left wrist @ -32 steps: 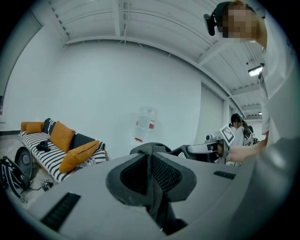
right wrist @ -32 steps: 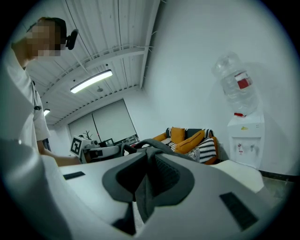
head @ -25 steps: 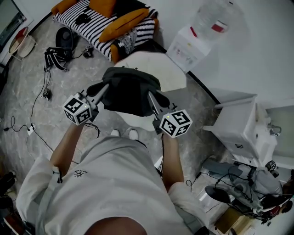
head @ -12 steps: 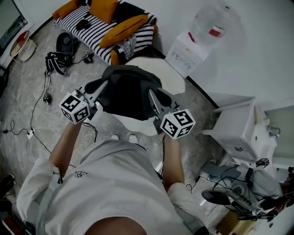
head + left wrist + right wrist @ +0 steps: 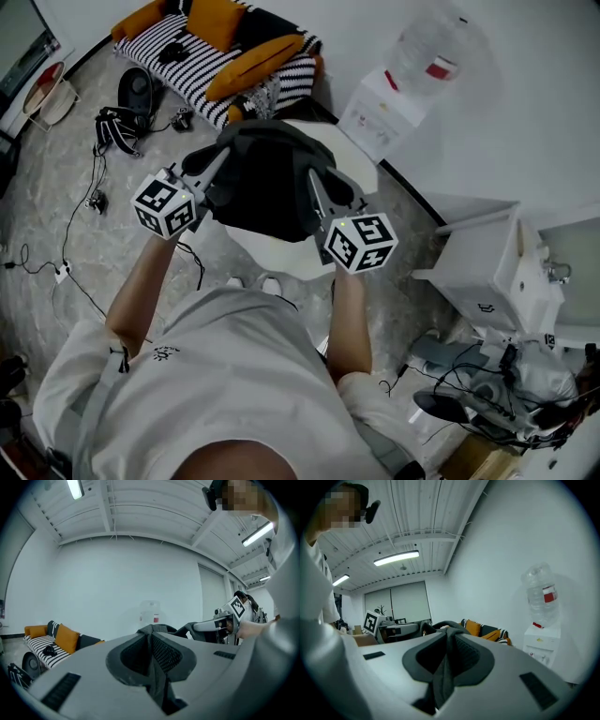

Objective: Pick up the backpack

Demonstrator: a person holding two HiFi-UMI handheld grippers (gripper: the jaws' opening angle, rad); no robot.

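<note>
Backpack (image 5: 267, 183) is held by pinched fabric on both sides: left gripper (image 5: 221, 161) is clenched on it at 9 o'clock, right gripper (image 5: 314, 183) at 3 o'clock. Compared with a second ago, it is raised higher above the white table (image 5: 364, 159). The pick-up is judged essentially complete.

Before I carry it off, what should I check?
1. Left hand-held gripper shut on backpack fabric: ok.
2. Right hand-held gripper shut on backpack fabric: ok.
3. Backpack hangs between both grippers: ok.
4. Backpack's underside clear of the white table: cannot tell, hidden from above.
5. Water dispenser apart from the backpack: ok.
</note>
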